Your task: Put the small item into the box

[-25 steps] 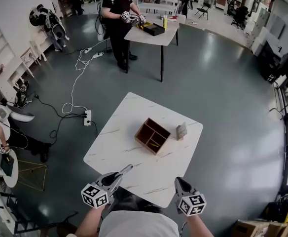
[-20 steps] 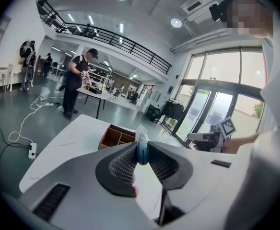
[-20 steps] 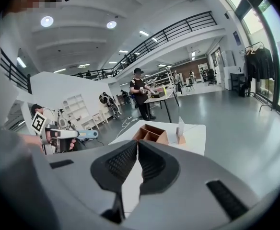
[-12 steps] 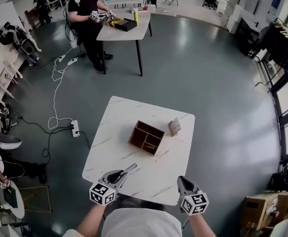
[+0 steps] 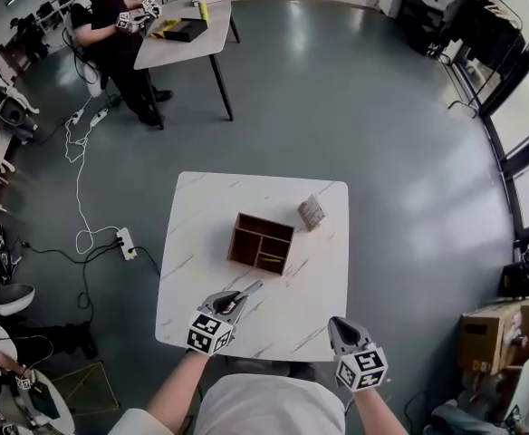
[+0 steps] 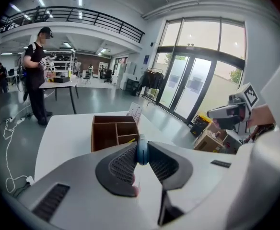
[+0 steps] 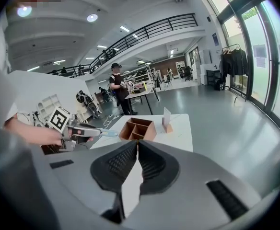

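Pinching a small blue disc (image 6: 142, 150) tight in the left hand-held gripper (image 5: 254, 286), low and a bit left of the middle in the head view. Seen thin-side-on between the two dark pads, right in the middle of the left gripper view. Held up over the near part of the white tabletop (image 5: 201, 243), not yet at the box.

Holding the right hand-held gripper (image 5: 335, 324) low and to the right in the head view, by the near edge of the tabletop. Pressed shut, with nothing between the pads.

Further out, in the middle of the tabletop: a brown wooden box (image 5: 264, 220) with little rooms inside, open at the top, straight ahead of the blue disc. Already keeping a thin yellow thing (image 5: 272, 259) in one little room. Up and to the right of the box, standing apart from it: a small card stand (image 5: 311, 212).

Looks like the carrying step, with the disc picked up but not dropped in.

Next, most likely: move the left hand-held gripper forward until over an open room, go down a little, then open the pads to let go. Needs care not to bump the box walls and not to drop from too high, since a round disc may roll or bounce out.
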`<control>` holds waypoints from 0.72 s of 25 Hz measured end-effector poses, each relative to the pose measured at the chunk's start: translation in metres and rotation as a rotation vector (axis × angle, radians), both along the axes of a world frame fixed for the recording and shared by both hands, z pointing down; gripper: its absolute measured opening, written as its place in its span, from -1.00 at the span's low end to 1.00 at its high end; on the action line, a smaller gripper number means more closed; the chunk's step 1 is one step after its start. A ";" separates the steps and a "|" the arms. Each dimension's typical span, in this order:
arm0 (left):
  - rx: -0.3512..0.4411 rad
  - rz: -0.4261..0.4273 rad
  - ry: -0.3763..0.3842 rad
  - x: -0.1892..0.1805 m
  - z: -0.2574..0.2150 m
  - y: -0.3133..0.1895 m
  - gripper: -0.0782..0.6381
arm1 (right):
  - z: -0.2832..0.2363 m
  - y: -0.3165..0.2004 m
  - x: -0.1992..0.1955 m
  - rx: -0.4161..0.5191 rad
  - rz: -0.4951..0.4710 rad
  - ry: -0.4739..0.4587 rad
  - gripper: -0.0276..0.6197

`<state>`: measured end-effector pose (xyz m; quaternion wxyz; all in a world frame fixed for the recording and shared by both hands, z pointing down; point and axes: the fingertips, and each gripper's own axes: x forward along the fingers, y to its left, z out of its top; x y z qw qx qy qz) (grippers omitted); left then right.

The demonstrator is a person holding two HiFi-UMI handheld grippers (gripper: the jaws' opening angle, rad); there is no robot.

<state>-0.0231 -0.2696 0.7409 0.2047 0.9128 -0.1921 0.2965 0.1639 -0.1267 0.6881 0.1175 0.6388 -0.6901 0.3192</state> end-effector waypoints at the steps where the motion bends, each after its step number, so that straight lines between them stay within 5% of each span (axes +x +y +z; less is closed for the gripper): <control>1: 0.005 0.020 -0.017 0.003 0.006 -0.005 -0.57 | 0.001 0.002 -0.002 -0.004 0.008 0.001 -0.83; 18: 0.059 0.327 -0.368 0.053 0.099 -0.069 -0.57 | 0.018 0.014 -0.019 -0.066 0.103 -0.031 -0.83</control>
